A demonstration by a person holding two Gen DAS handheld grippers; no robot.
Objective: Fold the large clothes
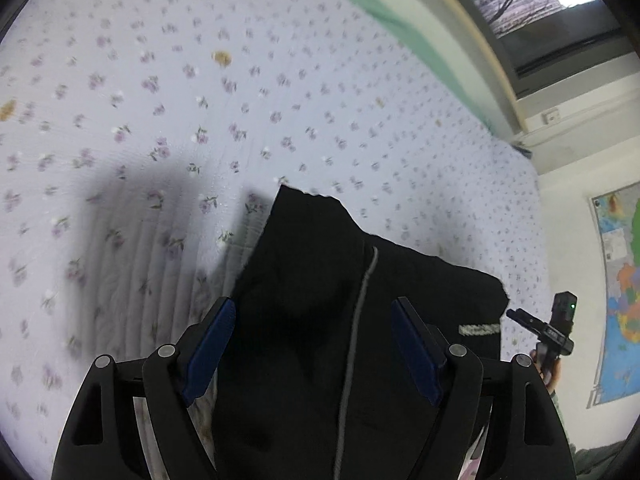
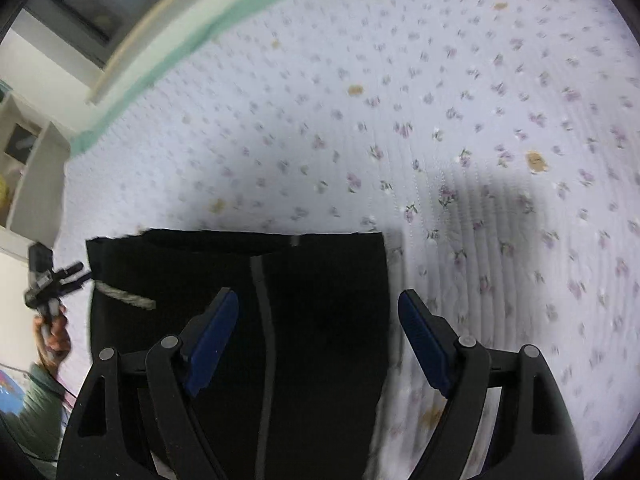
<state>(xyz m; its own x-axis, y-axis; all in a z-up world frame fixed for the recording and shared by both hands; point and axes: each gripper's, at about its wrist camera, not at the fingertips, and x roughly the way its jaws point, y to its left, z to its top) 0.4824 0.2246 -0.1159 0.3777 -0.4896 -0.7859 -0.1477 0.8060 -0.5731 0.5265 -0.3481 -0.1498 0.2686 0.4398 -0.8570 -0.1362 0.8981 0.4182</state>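
A black garment (image 1: pixel 316 280) with a grey stripe down it and a pale label strip lies folded flat on the flowered bedspread (image 1: pixel 200 100). My left gripper (image 1: pixel 314 344) hangs over its near part, open, the blue pads (image 1: pixel 212 348) wide apart and clear of the cloth. In the right wrist view the same garment (image 2: pixel 320 280) shows a straight far edge. My right gripper (image 2: pixel 320 340) is open above it, one pad over the cloth and the other over the quilt beside its right edge. Each view catches the other gripper at its side: the right gripper (image 1: pixel 516 316) and the left gripper (image 2: pixel 78 276).
The quilt runs far beyond the garment, with a green border (image 1: pixel 400 24) along a cream ledge (image 1: pixel 460 12) below a window. A wall map (image 1: pixel 620 300) hangs to the right. White shelves (image 2: pixel 36 176) stand past the bed's left side. A hand (image 2: pixel 54 332) and green sleeve are there.
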